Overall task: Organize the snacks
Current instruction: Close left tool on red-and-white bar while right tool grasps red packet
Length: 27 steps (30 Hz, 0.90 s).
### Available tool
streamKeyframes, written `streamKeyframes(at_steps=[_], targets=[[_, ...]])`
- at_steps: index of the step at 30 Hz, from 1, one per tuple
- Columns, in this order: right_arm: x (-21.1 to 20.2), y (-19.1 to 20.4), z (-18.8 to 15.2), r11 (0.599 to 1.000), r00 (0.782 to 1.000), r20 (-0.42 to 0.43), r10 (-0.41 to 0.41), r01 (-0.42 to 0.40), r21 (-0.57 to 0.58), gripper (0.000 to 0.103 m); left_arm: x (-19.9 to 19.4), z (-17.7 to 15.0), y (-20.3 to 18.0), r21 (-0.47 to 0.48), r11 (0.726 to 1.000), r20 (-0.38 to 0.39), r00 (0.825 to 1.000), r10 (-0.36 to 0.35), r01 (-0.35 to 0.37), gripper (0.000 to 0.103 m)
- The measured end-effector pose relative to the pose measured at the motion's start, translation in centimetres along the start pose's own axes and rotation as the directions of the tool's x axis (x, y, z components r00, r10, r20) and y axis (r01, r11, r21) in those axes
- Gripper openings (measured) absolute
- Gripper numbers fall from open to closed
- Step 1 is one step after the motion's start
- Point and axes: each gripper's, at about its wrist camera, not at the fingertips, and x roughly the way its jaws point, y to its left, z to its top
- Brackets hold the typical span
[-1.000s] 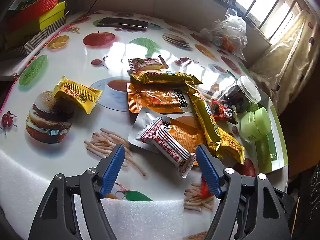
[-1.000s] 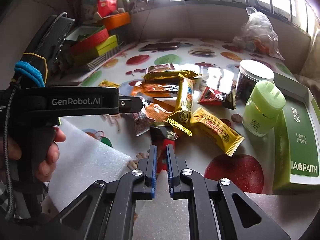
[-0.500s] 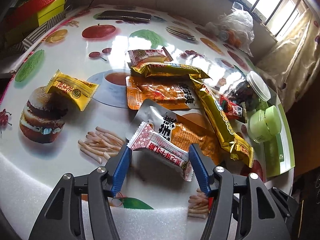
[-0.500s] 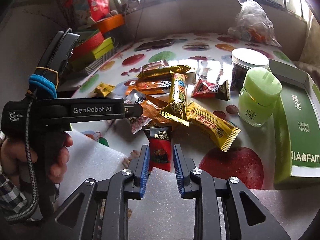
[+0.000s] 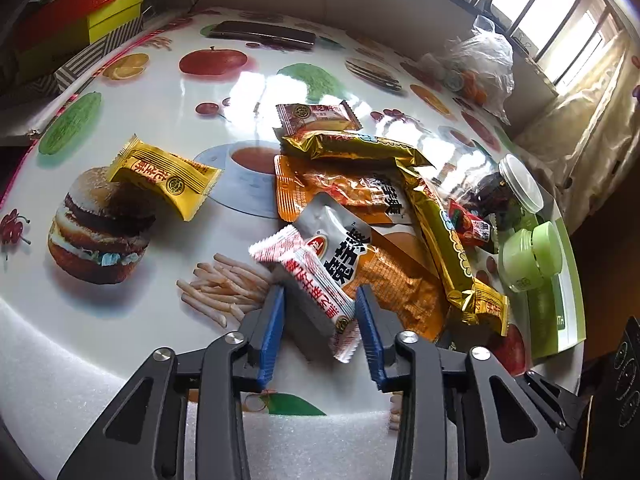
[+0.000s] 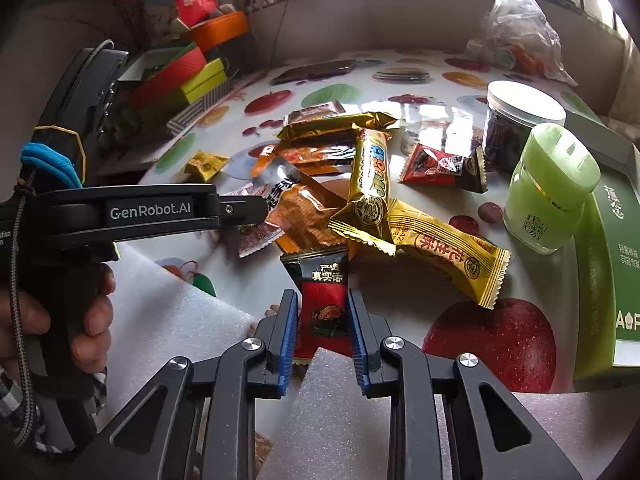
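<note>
Snack packets lie heaped on a fruit-print table (image 5: 168,88). My left gripper (image 5: 320,312) points down at the heap's near edge, its jaws closing. A white-and-red packet (image 5: 316,280) stands tipped on edge between the blue pads, which press its sides. My right gripper (image 6: 322,320) is shut on a red-and-black packet (image 6: 324,300) at the table's front, over a foam sheet (image 6: 172,320). Behind it lie a yellow packet (image 6: 452,256), a long gold bar (image 6: 370,176) and an orange pouch (image 6: 308,216). Another yellow packet (image 5: 164,180) lies apart to the left.
A green jar (image 6: 552,192), a clear white-lidded jar (image 6: 520,120) and a green box (image 6: 612,260) stand at the right. A plastic bag (image 6: 516,28) sits at the back, and a phone (image 5: 264,34) lies there too. Stacked boxes (image 5: 80,20) line the left edge. A hand (image 6: 92,320) holds the left gripper.
The left jaws closed in from wide onto the white-and-red packet and tipped it up. The right jaws parted, then closed on the red-and-black packet.
</note>
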Motion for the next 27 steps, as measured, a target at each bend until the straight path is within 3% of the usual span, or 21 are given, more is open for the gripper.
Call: streamKeyframes(at_steps=[13,16,19,24,27], targets=[[-1.3,1.0,0.2,1.000,0.999,0.051,0.003,-0.002,-0.025,0.020,-1.4,-0.6,0.6,0.021,1.000,0.024,1.000,0.016,-0.017,0.025],[-1.6,1.2,0.3,1.000,0.998,0.061,0.001,0.001,-0.026,0.020,-1.8,-0.8,0.6,0.029,0.999,0.029,0.999,0.020,-0.021,0.014],[-2.0,1.4,0.4,1.000,0.997,0.075,-0.001,0.003,-0.031,0.020,-1.5,-0.9,0.5,0.034,0.998,0.020,0.999,0.047,-0.048,0.014],[-2.8,1.6,0.5,0.999,0.995,0.096,-0.009,0.012,-0.034,0.020,-1.2,-0.7,0.3,0.021,0.999,0.015,0.999,0.029,-0.029,0.015],[-3.3,1.5,0.6,0.999,0.994,0.111,-0.014,0.018,-0.033,0.020,-1.1,-0.5,0.3,0.000,1.000,0.008,1.000,0.007,-0.007,0.030]])
